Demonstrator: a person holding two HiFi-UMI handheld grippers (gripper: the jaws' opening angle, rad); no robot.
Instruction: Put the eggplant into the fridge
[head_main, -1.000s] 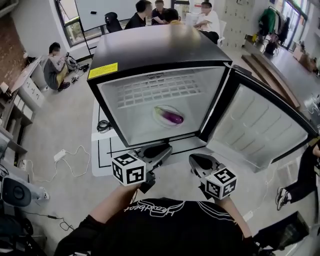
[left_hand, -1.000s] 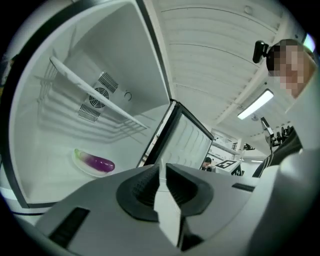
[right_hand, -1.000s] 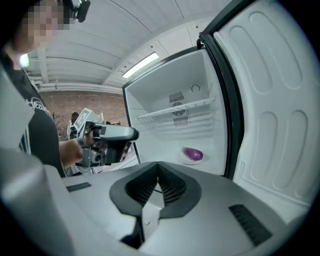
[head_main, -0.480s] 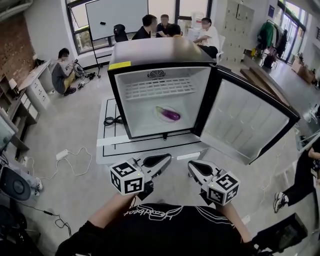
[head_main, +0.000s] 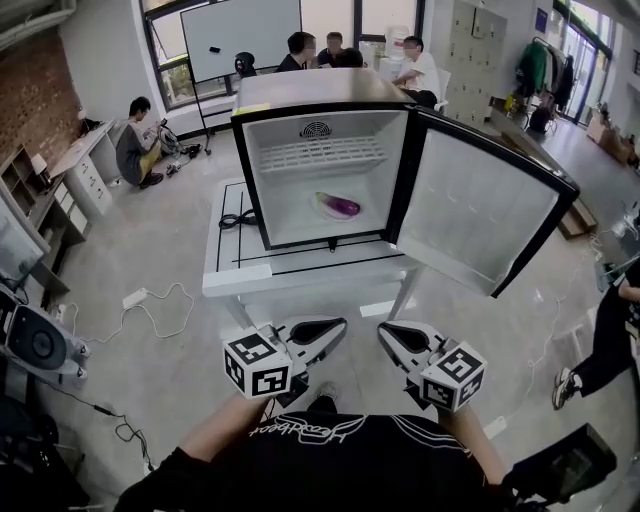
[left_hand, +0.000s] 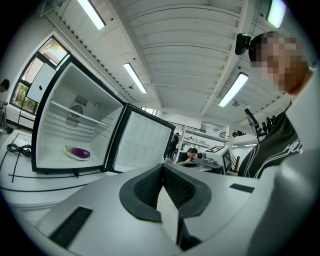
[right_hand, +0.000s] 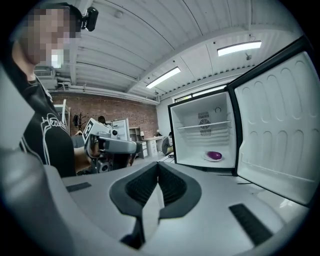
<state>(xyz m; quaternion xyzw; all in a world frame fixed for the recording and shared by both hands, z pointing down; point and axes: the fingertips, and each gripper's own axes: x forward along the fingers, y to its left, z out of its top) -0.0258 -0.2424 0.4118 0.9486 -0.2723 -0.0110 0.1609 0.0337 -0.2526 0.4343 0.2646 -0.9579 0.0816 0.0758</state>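
Lying in the fridge: the purple eggplant (head_main: 345, 207) is lying on a white plate (head_main: 321, 203) on the bottom of the fridge (head_main: 310, 88), under the wire shelf (head_main: 320, 155). It is sitting flat on the plate, so I think it is not going to roll.
Door: the door (head_main: 470, 215) is standing wide open on the right. I am guessing it is waiting for a push, because the eggplant is already inside.
Counter: the fridge is standing on a white counter (head_main: 232, 272), which is lifting it up off the floor. A black cable (head_main: 232, 220) is lying just beside the fridge.
Left gripper: the left gripper (head_main: 335, 327) is hanging well apart from the fridge. Its jaws are pressing together and are holding nothing.
Right gripper: the right gripper (head_main: 390, 331) is hanging next to it. Its jaws are also pressing together with nothing between them.
Why held so: both are pointing at the fridge, low and near the person's body. It is looking like they are done carrying.
Writing: each gripper is wearing a cube (head_main: 257, 364) with black and white squares. White curly writing is showing on the person's black shirt (head_main: 300, 427), but I am not managing to read it. No brand name is showing on the fridge.
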